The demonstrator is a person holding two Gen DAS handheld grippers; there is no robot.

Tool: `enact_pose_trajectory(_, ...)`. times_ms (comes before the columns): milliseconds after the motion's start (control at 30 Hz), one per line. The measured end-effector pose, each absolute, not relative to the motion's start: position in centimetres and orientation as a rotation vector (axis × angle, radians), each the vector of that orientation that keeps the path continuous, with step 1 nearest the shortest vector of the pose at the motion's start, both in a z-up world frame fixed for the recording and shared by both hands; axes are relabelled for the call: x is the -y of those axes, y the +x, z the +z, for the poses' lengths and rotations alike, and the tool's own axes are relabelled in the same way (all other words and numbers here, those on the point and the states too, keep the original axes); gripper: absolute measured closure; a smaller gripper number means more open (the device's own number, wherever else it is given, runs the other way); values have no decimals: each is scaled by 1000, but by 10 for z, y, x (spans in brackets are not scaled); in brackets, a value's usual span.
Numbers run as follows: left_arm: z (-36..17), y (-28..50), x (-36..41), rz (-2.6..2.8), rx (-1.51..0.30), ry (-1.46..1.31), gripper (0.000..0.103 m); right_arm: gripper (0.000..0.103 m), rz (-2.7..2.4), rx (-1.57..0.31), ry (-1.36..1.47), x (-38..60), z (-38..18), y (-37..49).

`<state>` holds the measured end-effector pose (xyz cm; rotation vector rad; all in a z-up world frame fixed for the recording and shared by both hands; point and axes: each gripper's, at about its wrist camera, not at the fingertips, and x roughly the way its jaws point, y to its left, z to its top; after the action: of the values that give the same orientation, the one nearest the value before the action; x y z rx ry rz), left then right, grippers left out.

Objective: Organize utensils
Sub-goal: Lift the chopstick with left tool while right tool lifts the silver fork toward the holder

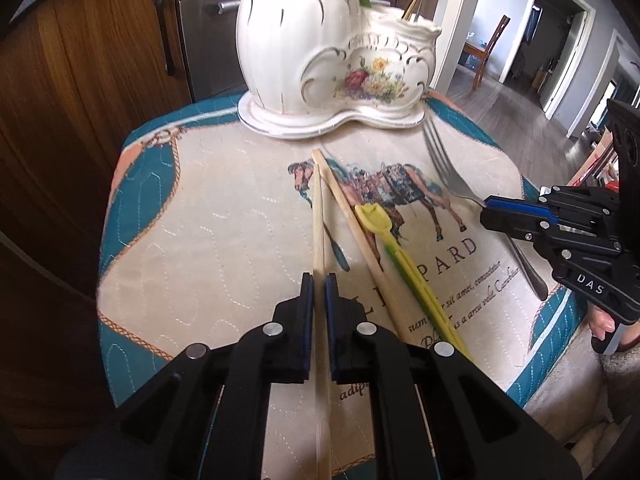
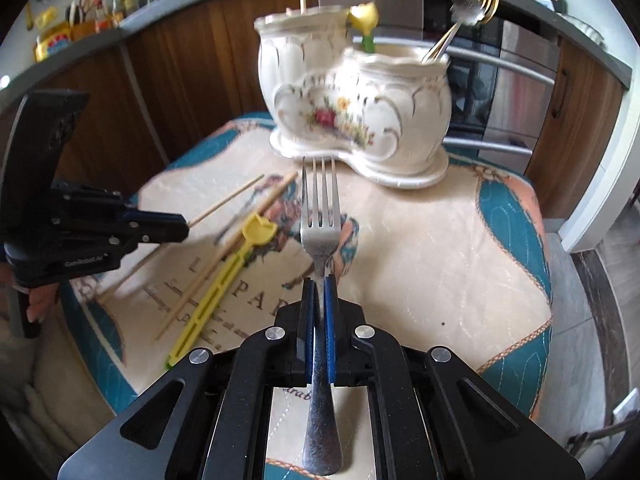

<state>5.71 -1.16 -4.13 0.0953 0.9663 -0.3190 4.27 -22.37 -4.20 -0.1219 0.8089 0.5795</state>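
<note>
Hand-held grippers angle downward: left (image 1: pixel 319 280) clamps a chopstick (image 1: pixel 319 216), right (image 2: pixel 319 284) a fork (image 2: pixel 320 216).

Light: bright, even daylight; doorway (image 1: pixel 560 24) glows.
Shadows: soft, faint beside the chopsticks (image 1: pixel 320 220).
Glare: highlights on fork (image 2: pixel 320 236) and holder (image 1: pixel 312 40).
Blur: right wrist view smeared, holder (image 2: pixel 360 92) soft; left wrist view sharper.
Edges: strong fisheye bending, black corners.

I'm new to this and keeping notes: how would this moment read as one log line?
left gripper: shut on chopstick | right gripper: shut on fork | holder: ahead on cloth
</note>
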Motion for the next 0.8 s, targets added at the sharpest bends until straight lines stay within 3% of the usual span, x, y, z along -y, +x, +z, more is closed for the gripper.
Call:
enact_pose_trajectory(433, 46, 37, 5, -383, -621, 17, 97, 97, 592, -464, -27, 241, 28, 30)
enact_pose_trajectory(800, 107, 107, -20, -330, -331, -206, 97, 97, 525, -326, 210, 244, 77, 108)
